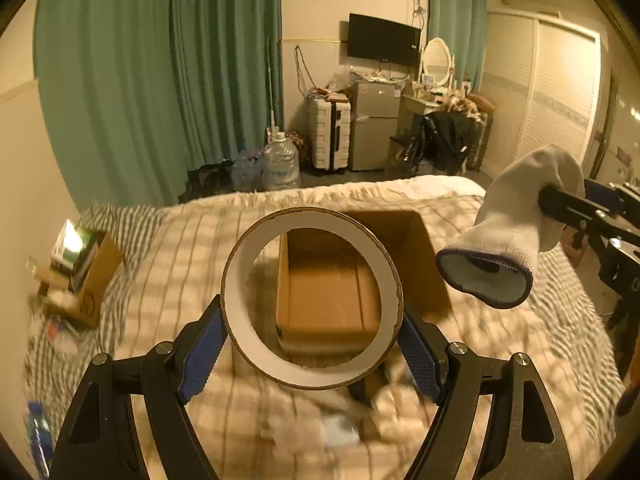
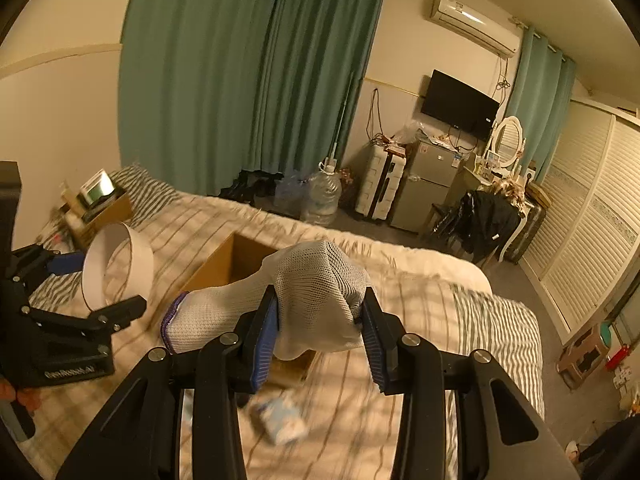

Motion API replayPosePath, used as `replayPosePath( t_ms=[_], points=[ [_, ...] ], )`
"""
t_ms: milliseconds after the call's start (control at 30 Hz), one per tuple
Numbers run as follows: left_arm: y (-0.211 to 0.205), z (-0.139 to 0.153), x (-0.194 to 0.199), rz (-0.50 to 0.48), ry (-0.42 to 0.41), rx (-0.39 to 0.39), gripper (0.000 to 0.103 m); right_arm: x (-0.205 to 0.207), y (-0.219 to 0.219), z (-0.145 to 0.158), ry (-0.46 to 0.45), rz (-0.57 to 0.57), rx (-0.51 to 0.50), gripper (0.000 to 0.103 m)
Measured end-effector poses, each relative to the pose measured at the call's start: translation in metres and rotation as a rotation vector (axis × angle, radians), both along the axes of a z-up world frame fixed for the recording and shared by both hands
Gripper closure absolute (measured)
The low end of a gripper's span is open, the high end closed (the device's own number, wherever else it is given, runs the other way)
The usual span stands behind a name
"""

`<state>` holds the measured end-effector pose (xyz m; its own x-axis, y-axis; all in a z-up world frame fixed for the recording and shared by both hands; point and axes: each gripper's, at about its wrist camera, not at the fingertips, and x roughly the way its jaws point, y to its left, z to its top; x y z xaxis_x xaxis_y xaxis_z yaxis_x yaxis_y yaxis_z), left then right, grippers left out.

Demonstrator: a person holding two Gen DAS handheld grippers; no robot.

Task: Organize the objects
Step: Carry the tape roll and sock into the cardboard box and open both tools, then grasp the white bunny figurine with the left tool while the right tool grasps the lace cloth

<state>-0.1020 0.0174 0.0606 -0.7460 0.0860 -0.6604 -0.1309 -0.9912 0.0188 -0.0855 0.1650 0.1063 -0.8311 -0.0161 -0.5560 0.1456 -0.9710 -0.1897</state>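
My left gripper [image 1: 312, 332] is shut on a wide tape roll [image 1: 240, 304] with a white inner face, held upright above the bed. Through its hole I see an open cardboard box [image 1: 328, 300] on the bed. My right gripper [image 2: 320, 316] is shut on a white sock [image 2: 316, 280] with a purple-edged cuff; the sock hangs above the same box [image 2: 236, 256]. The sock [image 1: 516, 224] also shows at the right of the left wrist view, and the tape roll [image 2: 132, 256] at the left of the right wrist view.
The bed [image 2: 420, 320] has a striped and checked cover. A smaller box of items [image 1: 80, 268] sits at its left edge. A small pale packet [image 2: 280, 420] lies on the cover near me. A bottle [image 1: 38, 436] lies lower left. Beyond the bed stand water jugs, a suitcase, a fridge and a chair.
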Motion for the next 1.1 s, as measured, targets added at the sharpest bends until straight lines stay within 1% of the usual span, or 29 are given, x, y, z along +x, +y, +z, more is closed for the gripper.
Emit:
replayPosePath(
  t_ms=[67, 133, 200, 267, 367, 467, 500, 533, 567, 600, 667, 767, 867, 1000, 1100],
  points=[
    [0.003, -0.001, -0.026, 0.006, 0.001, -0.006, 0.021, -0.031, 0.0, -0.003, 0.002, -0.012, 0.007, 0.065],
    [0.005, -0.008, -0.052, 0.012, -0.01, -0.004, 0.021, -0.057, 0.0, -0.015, -0.012, -0.02, 0.006, 0.065],
    [0.008, -0.02, -0.072, 0.003, -0.027, -0.002, 0.021, -0.087, -0.002, -0.034, -0.044, -0.019, -0.004, 0.067],
    [0.014, -0.039, -0.093, -0.014, -0.048, -0.023, 0.021, -0.105, -0.004, -0.052, -0.062, -0.013, -0.005, 0.068],
    [0.019, -0.067, -0.111, -0.043, -0.082, -0.031, 0.021, -0.129, -0.002, -0.084, -0.107, -0.003, -0.037, 0.068],
    [0.02, -0.085, -0.118, -0.062, -0.092, -0.025, 0.019, -0.147, 0.005, -0.11, -0.131, -0.001, -0.083, 0.065],
    [0.02, -0.089, -0.119, -0.069, -0.089, -0.021, 0.019, -0.148, 0.009, -0.114, -0.121, -0.005, -0.1, 0.06],
    [0.019, -0.09, -0.119, -0.07, -0.086, -0.021, 0.015, -0.148, 0.015, -0.117, -0.111, -0.011, -0.12, 0.05],
    [0.019, -0.092, -0.119, -0.067, -0.081, -0.024, 0.005, -0.149, 0.021, -0.12, -0.115, -0.026, -0.149, 0.041],
    [0.017, -0.091, -0.117, -0.057, -0.072, -0.029, 0.001, -0.149, 0.023, -0.12, -0.117, -0.04, -0.167, 0.028],
    [0.011, -0.084, -0.108, -0.047, -0.042, -0.023, 0.0, -0.143, 0.032, -0.115, -0.103, -0.058, -0.205, 0.026],
    [0.003, -0.069, -0.097, -0.039, -0.035, -0.016, 0.0, -0.128, 0.044, -0.096, -0.083, -0.076, -0.227, 0.026],
    [-0.007, -0.045, -0.078, -0.023, -0.002, -0.008, 0.0, -0.101, 0.048, -0.068, -0.05, -0.094, -0.211, 0.024],
    [-0.019, -0.017, -0.039, 0.009, 0.033, -0.03, 0.0, -0.054, 0.047, -0.026, -0.024, -0.105, -0.184, 0.022],
    [-0.028, -0.007, -0.011, 0.026, 0.034, -0.021, 0.0, -0.022, 0.041, -0.008, -0.028, -0.103, -0.153, 0.019]
  ],
)
